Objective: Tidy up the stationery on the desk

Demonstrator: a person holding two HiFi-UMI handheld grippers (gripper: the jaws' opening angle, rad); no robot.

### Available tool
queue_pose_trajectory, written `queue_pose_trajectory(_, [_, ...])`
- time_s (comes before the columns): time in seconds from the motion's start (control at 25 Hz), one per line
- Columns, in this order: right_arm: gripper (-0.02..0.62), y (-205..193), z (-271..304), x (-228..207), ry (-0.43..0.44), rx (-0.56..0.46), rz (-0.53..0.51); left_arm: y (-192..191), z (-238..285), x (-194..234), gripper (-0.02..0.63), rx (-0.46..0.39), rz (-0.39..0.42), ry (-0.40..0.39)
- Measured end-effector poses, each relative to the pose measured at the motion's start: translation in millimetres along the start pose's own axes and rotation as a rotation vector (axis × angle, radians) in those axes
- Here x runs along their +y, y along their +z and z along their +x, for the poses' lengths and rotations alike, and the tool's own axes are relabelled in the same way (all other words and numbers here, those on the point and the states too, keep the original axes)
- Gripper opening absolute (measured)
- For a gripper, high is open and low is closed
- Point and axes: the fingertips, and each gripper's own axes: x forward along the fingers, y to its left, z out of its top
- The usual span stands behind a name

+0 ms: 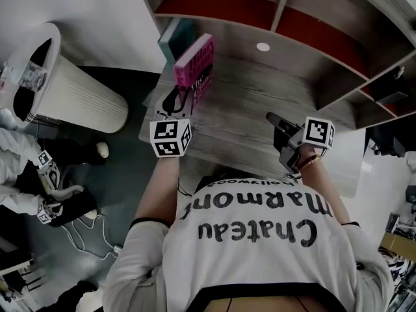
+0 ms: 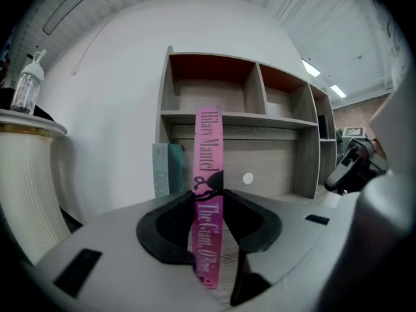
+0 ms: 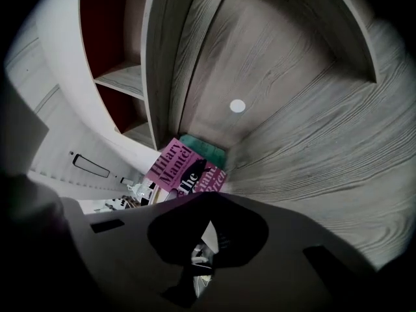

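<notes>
Plainly, the left tool (image 2: 209,197) pinches the upright pink book (image 2: 210,148) — teal book (image 2: 168,168) just behind it; right tool (image 3: 208,203) pressed together.

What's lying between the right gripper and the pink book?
Only bare desk; the head view shows that stretch from right gripper to pink book.

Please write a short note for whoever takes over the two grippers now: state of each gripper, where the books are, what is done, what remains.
Left gripper: shut on the spine of the pink paperback book, held upright over the grey wooden desk.
Right gripper: shut, empty, over the desk's right side.
Teal book: upright at the desk's back left, a gap away from the pink one.
Done: pink book gripped, upright.
Left: probably set it beside the teal book, then release.
</notes>
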Motion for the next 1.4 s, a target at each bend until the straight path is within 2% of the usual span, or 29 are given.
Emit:
queue_pose_trajectory(0.24, [0.014,7,-6,-11,-0.051,-0.041,0.032,-3,22,16,0.146,0.001,-0.027,0.033])
queue_pose_trajectory(0.6, [0.014,15,-10,-21,-0.104,-0.045,0.032,-6,45,28,0.146,-0.012,-0.036,0.067])
queue_pose_trajectory(1.4, [0.014,22,-12,-35,-0.150,-0.048,0.055,-11,62,45,0.146,-0.030,-0.061,0.143])
